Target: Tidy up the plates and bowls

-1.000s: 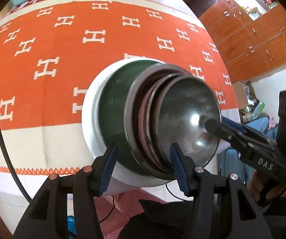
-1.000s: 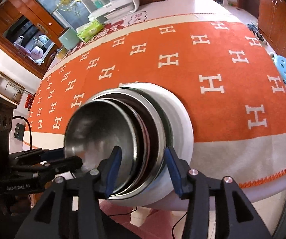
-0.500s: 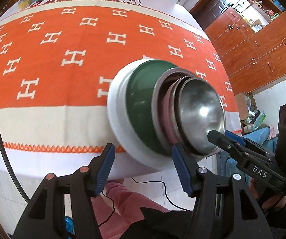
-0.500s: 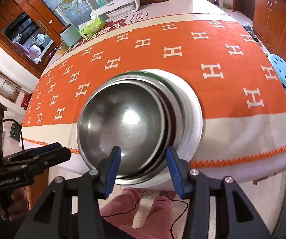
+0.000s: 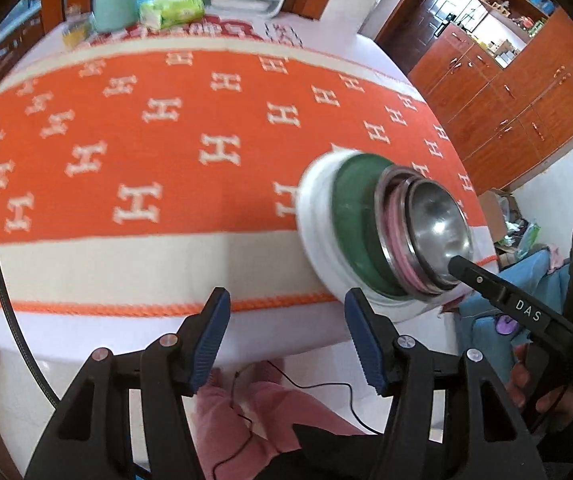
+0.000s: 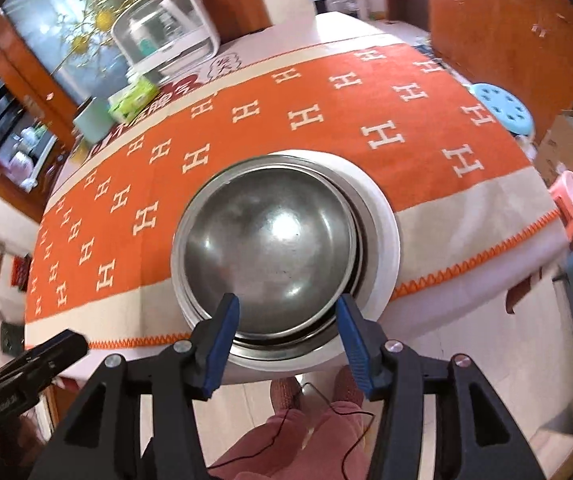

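**The stack is built, now I let go gently**

The steel bowl [image 6: 270, 248] sits on top of the stack. Under it I can see a pink rim, a bigger steel dish [image 5: 390, 236], a green bowl [image 5: 356, 224] and the white plate [image 6: 384, 248] at the bottom. The whole stack sits on the orange cloth [image 5: 174, 120] on the table [image 5: 98, 340], close to the edge nearest me and a bit over the pale stripe.

My right fingers [image 6: 288, 334] are half open. They have just been opening, and the near rim of the stack sits in the gap between them. The blue pads do not press on it, so I hold nothing there. My left fingers [image 5: 286, 342] are half open too and hold nothing. They are just beside the stack, on its left, with only cloth and table edge between them.

I think the stacking is done, and what is left is backing away. To do this well, I should pull my right fingers straight back from the stack without tilting, so a pad does not hook a rim. The stack is near the table edge, so a bump could slide it off. Steel bowls slip easily on each other. I should go slowly and keep my left fingers clear.
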Demonstrator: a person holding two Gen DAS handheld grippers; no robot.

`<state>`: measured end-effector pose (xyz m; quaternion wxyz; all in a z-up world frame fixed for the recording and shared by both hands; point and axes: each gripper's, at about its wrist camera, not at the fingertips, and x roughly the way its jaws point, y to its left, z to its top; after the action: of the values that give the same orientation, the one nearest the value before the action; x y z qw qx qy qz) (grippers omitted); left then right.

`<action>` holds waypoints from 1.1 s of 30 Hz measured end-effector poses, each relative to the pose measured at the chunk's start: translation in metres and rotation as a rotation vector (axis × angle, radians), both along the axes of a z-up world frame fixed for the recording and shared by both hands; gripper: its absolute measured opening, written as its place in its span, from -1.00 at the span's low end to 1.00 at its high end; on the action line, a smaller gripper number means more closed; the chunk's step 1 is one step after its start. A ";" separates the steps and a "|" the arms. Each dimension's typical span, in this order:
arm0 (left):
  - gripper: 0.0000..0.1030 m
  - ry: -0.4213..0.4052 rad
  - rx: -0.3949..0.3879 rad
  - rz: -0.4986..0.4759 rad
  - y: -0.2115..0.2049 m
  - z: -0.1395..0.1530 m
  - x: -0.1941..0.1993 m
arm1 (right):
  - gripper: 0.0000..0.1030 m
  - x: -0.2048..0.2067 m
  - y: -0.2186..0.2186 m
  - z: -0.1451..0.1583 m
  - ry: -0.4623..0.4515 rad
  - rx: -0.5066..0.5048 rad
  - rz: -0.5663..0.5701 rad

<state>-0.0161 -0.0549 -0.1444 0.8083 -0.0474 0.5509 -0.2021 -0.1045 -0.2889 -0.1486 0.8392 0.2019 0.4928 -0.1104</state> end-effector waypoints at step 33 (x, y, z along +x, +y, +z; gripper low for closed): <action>0.98 -0.336 0.153 0.048 0.034 0.146 -0.031 | 0.99 -0.030 0.102 0.150 -0.264 -0.162 0.289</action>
<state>-0.0470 -0.0207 0.0016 0.8949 0.0356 0.4204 -0.1452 -0.1350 -0.1869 0.0017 0.9171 0.0736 0.3918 -0.0005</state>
